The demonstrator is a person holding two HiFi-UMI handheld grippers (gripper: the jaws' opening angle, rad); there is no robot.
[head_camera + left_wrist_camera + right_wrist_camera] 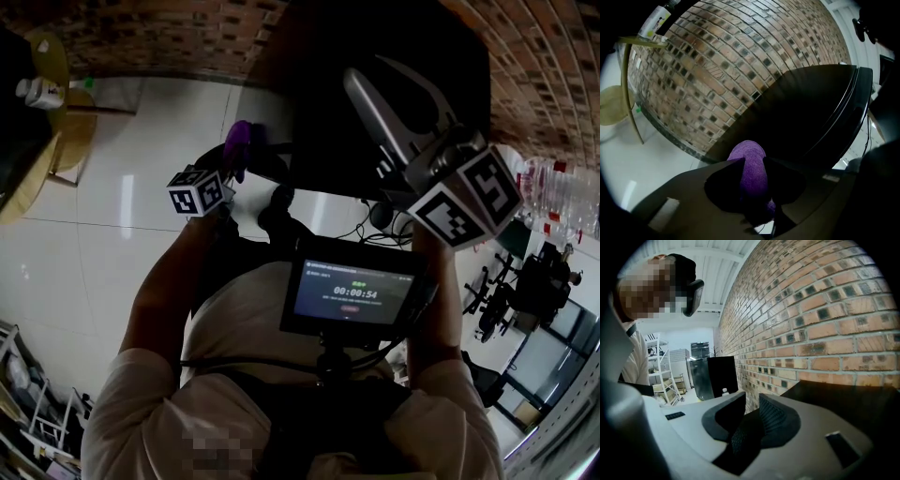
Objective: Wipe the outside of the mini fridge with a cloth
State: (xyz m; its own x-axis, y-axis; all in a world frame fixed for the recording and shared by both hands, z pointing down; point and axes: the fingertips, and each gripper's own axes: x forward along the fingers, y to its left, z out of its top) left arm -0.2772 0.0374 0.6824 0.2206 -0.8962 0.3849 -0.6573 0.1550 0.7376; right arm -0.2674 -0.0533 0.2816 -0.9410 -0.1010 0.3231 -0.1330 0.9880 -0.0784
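1. Left hand-held gripper (753, 160) is clamped on a folded purple terry cloth (751, 180). The cloth's rounded end pokes only a little past the jaw tips.
2. Just ahead of that hand-held gripper stands the glossy black box-shaped mini fridge (811, 108), backed against a red-brown brick wall (731, 61). Whether the cloth touches the fridge yet, I cannot tell.
3. With so little cloth in front of the tips, a steep or hard press would likely put bare jaw plastic on the gloss and scuff it.
4. The fold is narrow, so dragging it sideways across the panel could tug it out of the clamp or twist it. Each pass would also wipe only a thin strip.
5. Right hand-held gripper (752, 401) has its jaws a little apart with nothing between them. It hangs over a dark surface, probably the fridge top, with the brick wall just beyond.
6. Since it braces nothing, a firm push from the left side might slide the fridge towards the wall.
7. A careless swing here could knock the right tips on the bricks.
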